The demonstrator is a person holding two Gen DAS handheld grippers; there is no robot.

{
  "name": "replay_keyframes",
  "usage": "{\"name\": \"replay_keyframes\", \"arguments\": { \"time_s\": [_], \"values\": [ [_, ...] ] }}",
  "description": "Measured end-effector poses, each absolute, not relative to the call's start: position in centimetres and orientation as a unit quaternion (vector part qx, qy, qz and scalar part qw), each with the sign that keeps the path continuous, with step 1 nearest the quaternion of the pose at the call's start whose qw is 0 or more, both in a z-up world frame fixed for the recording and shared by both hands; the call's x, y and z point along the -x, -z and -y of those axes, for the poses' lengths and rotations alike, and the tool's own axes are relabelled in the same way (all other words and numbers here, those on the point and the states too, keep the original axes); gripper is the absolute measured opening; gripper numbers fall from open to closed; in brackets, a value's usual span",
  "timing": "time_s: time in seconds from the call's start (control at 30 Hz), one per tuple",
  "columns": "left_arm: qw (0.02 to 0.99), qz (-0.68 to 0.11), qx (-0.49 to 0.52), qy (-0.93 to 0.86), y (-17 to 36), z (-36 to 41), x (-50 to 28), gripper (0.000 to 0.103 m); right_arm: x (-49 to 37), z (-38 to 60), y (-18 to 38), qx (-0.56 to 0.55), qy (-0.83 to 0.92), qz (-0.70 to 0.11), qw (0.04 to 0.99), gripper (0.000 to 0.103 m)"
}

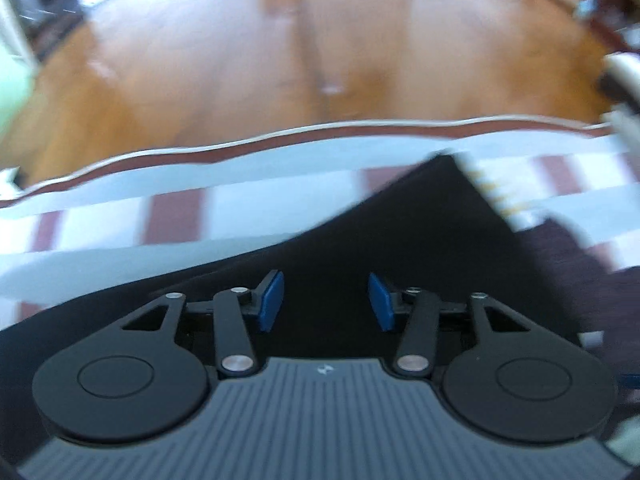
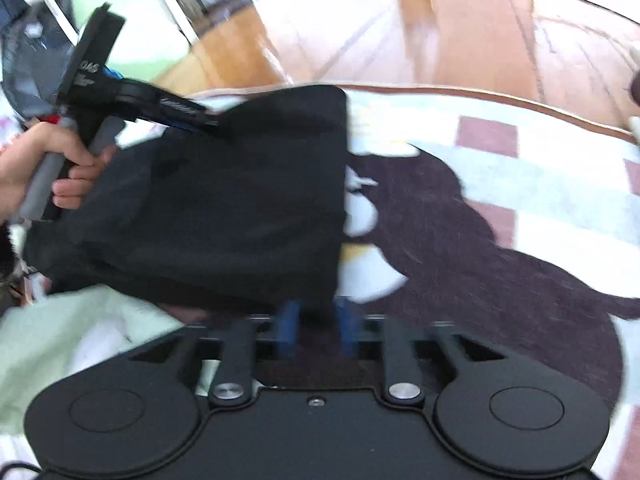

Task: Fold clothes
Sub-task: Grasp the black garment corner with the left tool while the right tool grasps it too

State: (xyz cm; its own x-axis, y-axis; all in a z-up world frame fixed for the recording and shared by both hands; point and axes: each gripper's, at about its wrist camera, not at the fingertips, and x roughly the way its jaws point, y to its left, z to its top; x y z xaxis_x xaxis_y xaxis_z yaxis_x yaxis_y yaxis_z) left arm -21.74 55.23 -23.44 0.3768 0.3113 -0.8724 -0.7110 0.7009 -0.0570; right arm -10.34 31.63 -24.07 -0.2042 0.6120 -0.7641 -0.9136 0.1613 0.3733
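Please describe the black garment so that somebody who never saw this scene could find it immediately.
Look at the bed cover with white and dull red squares, in front of the wooden floor. The black garment lies on its left part, partly folded, with the left gripper at its far edge. It is plain black cloth, unlike the dark purple, fuzzy shape in the cover beside it.

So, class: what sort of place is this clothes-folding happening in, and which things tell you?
Probably a room at home. A black garment lies on a checked bed cover, with a polished wooden floor beyond, and what looks like a doorway at the far edge.
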Motion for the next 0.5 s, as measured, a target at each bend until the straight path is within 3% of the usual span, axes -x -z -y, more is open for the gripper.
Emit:
{"name": "replay_keyframes", "arguments": {
  "time_s": [0.1,0.17,0.23,0.3,0.37,0.4,0.43,0.5],
  "values": [
    [0.807,-0.461,0.234,-0.285,23.1,-55.6,18.6,0.061,10.1,-33.5,25.9,0.139,-0.618,-0.471,0.614,0.06],
    [0.805,-0.47,0.236,-0.275,23.6,-55.9,16.3,0.067,10.5,-33.9,26.8,0.132,-0.613,-0.477,0.616,0.048],
    [0.793,-0.494,0.241,-0.263,24.8,-56.0,14.1,0.084,11.3,-33.4,26.6,0.128,-0.613,-0.464,0.626,0.034],
    [0.779,-0.522,0.231,-0.26,26.2,-55.8,12.3,0.084,11.7,-33.0,25.9,0.127,-0.626,-0.446,0.627,0.028],
    [0.781,-0.532,0.195,-0.262,27.1,-54.7,11.1,0.063,12.3,-32.7,25.4,0.133,-0.637,-0.428,0.627,0.025],
    [0.788,-0.531,0.173,-0.26,27.1,-53.9,10.8,0.044,12.4,-32.8,25.4,0.138,-0.639,-0.425,0.627,0.024],
    [0.795,-0.529,0.151,-0.257,26.9,-53.1,10.5,0.001,12.3,-32.9,25.5,0.141,-0.638,-0.428,0.624,0.024],
    [0.801,-0.52,0.127,-0.27,26.5,-51.9,10.1,0.003,12.2,-32.7,25.5,0.148,-0.638,-0.439,0.616,0.022]
  ]
}}
